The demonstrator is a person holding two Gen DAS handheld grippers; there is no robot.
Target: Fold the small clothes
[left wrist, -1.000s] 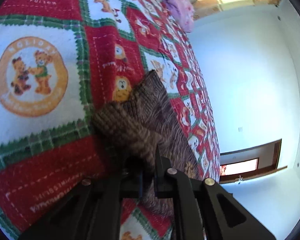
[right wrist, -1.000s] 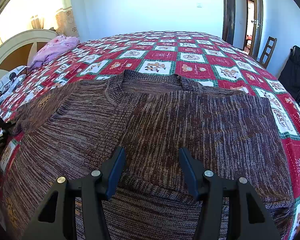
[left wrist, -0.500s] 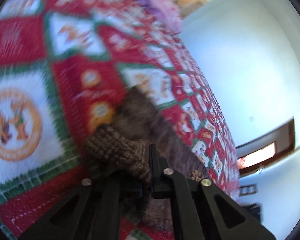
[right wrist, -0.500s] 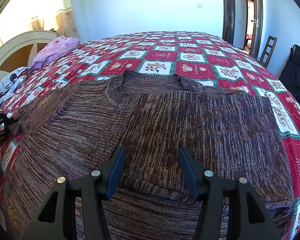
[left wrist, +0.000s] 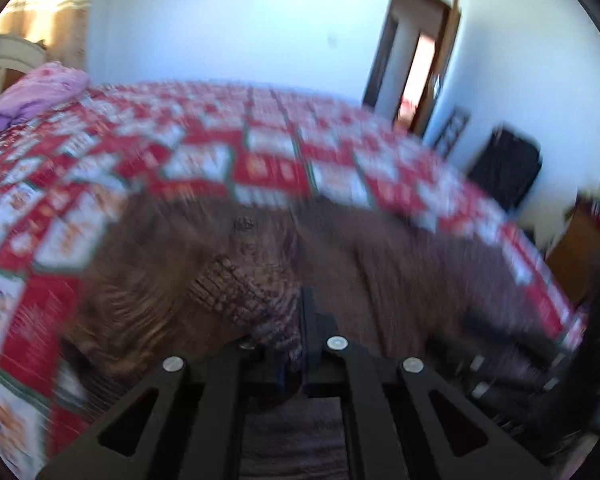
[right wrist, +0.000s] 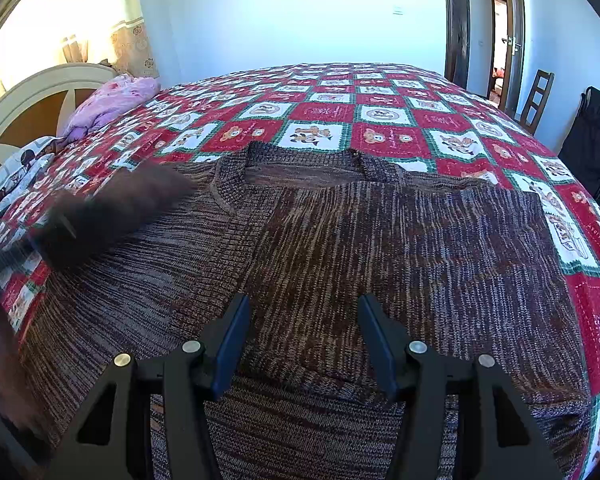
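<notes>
A brown knitted sweater [right wrist: 380, 240] lies flat on the red patchwork quilt [right wrist: 380, 116], collar toward the far side. Its right side is folded in over the body. In the blurred left wrist view my left gripper [left wrist: 300, 320] is shut on the ribbed cuff [left wrist: 236, 288] of the left sleeve, held up over the sweater body [left wrist: 400, 280]. The right wrist view shows that lifted sleeve [right wrist: 116, 208] as a dark blur at the left. My right gripper [right wrist: 302, 336] stands open just above the sweater's lower middle, nothing between its fingers.
A pink cloth [right wrist: 112, 100] lies by the white headboard [right wrist: 32, 96] at the far left. Beyond the bed's right edge are a wooden chair [right wrist: 538, 96], a black bag [right wrist: 592, 140] and an open door [right wrist: 500, 40].
The left gripper has swung the sleeve cuff up off the quilt and in over the sweater body, rolling as it went. The right gripper has stayed where it was.
</notes>
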